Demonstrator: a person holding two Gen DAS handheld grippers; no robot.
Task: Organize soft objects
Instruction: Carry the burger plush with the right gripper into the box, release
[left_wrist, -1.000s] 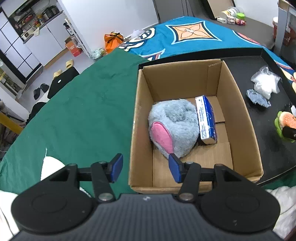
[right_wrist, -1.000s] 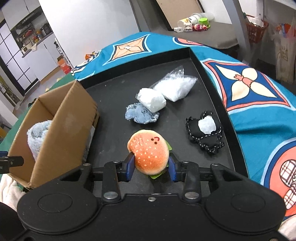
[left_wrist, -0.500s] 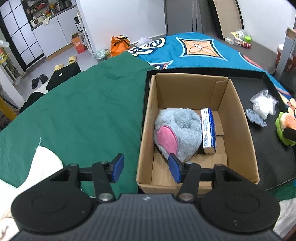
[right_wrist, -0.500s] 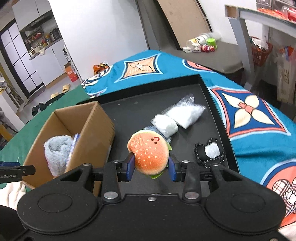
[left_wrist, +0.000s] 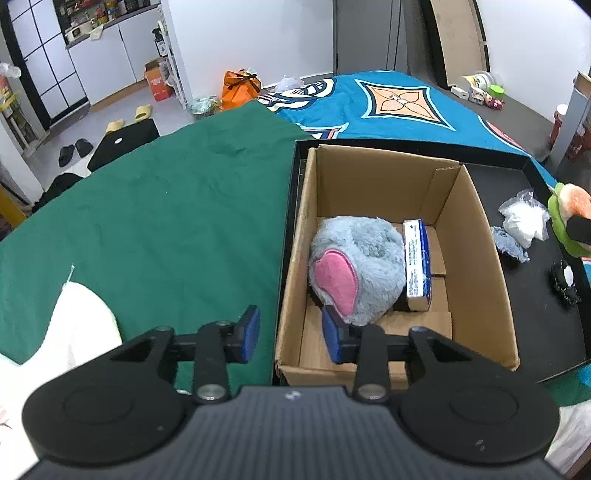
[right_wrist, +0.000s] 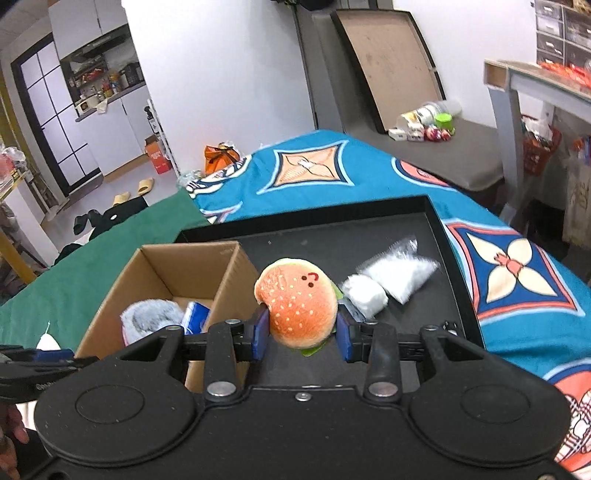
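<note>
We have the burger plush (right_wrist: 297, 302) pinched between the pads of our right tool (right_wrist: 300, 332), lifted clear of the black tray (right_wrist: 369, 236) at the centre of the right wrist frame, with the cardboard box (right_wrist: 242, 273) just to its left. Our left tool (left_wrist: 290, 332) hangs agape and empty over the box's near edge. We judge this the carry step: next we swing left over the opening, beside the grey plush (left_wrist: 360, 262), and release.
</note>
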